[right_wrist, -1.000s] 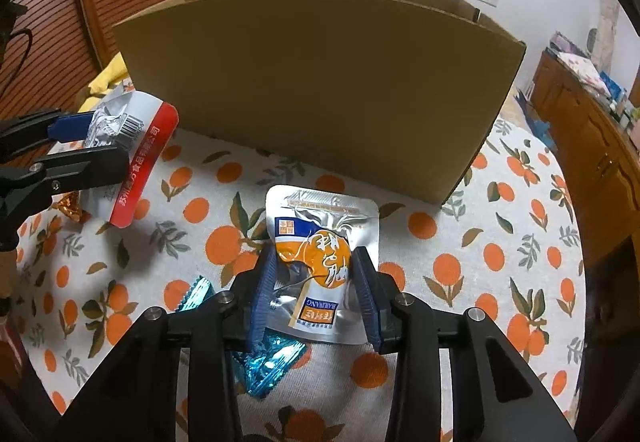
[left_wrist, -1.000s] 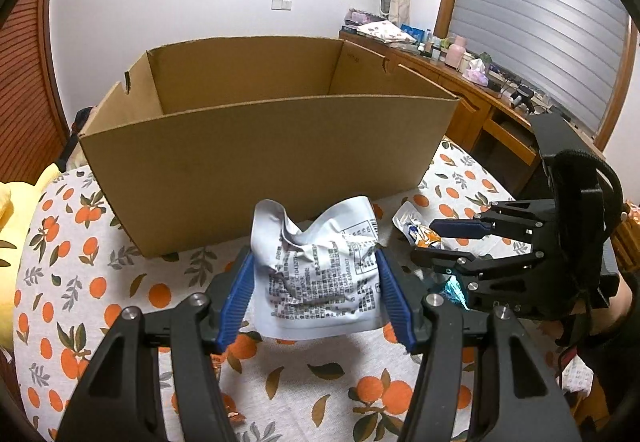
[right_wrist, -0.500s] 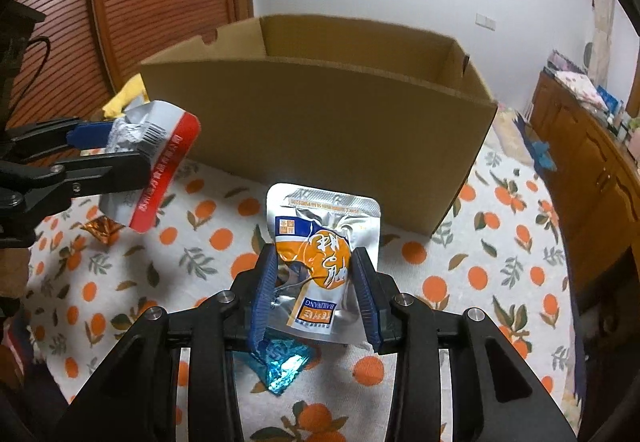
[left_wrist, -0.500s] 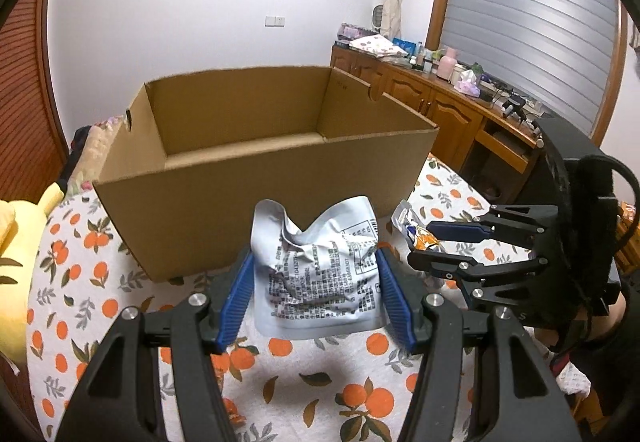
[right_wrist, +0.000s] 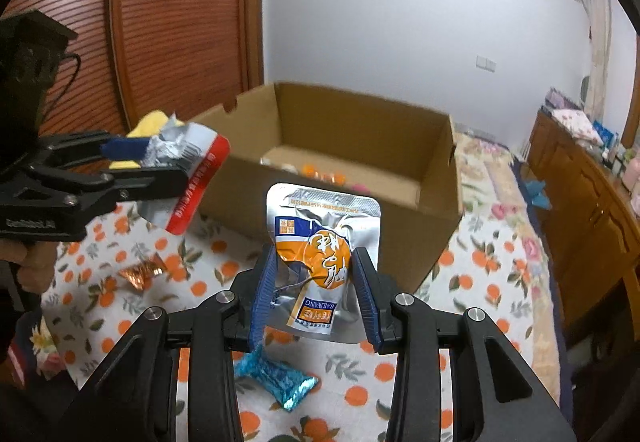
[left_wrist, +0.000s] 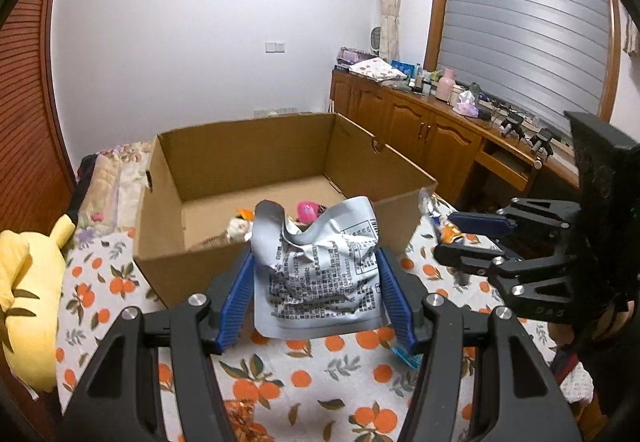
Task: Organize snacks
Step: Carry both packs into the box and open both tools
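Between the blue pads of the left tool (left_wrist: pixel 316 294) sits a crumpled grey pouch (left_wrist: pixel 320 274) covered in small black print, pinched at both side edges and held in the air just short of the near wall of the cardboard box (left_wrist: pixel 208 266). From the right wrist camera the same pouch shows a silver face with a red stripe (right_wrist: pixel 188 178), gripped by the left tool (right_wrist: pixel 160 162) off to the left of the box. The right tool (right_wrist: pixel 316 294) pinches a silver pouch with an orange label (right_wrist: pixel 324 254), its top edge upright and level with the box's near wall (right_wrist: pixel 340 234); in the left wrist view that right tool (left_wrist: pixel 476 238) appears side-on at the right, with only a sliver of its pouch visible beyond its tips.

Inside the open box lie a few small items: a pink one (left_wrist: pixel 307 209) and some orange ones (right_wrist: pixel 320 172), too small to identify. On the orange-patterned cloth (left_wrist: pixel 304 382) covering the desk, a blue foil candy wrapper (right_wrist: pixel 276 378) lies just below the right tool, and a copper-coloured foil wrapper (right_wrist: pixel 140 274) lies apart to the left. A yellow plush toy (left_wrist: pixel 28 302) rests at the cloth's left edge. Wooden cabinets (left_wrist: pixel 412 126) with clutter on top run along the far wall under a shuttered window (left_wrist: pixel 524 26).
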A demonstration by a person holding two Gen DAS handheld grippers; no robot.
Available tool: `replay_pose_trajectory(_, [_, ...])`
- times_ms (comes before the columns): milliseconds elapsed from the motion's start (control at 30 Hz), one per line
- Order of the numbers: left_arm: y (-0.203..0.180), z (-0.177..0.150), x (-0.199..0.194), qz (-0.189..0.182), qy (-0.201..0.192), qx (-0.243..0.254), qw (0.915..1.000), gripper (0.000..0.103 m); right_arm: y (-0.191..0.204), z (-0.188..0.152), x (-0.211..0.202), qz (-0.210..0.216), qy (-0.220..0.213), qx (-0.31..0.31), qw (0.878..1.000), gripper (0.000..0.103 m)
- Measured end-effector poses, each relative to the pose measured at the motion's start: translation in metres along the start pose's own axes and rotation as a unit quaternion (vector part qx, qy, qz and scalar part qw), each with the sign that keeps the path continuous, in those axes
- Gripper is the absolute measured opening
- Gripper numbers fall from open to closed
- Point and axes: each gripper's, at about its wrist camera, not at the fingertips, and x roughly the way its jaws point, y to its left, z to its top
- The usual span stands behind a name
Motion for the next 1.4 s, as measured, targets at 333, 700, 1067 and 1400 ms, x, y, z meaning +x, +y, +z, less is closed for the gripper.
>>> replay_pose_trajectory(333, [0.028, 0.032, 0.020, 0.017, -0.002, -0.001, 0.9998, 0.059, -0.005, 0.040, 0.004, 0.010, -0.030, -0.019, 0.999, 0.038])
replay_pose_trajectory(700, [0.063, 0.050, 0.063, 0.030, 0.011, -0.017, 0.9993, 0.060, -0.019, 0.069, 0.039, 0.025, -0.032, -0.033, 0.999, 0.038])
replay_pose_trajectory(1067, [0.088, 0.055, 0.085, 0.037, 0.013, -0.041, 0.9984, 0.064, -0.032, 0.080, 0.077, 0.034, -0.027, -0.017, 0.999, 0.039])
replay_pose_trajectory(1400, [0.093, 0.051, 0.089, 0.046, 0.020, -0.044, 0.9977, 0.066, -0.038, 0.084, 0.102, 0.045, -0.016, -0.007, 0.999, 0.036])
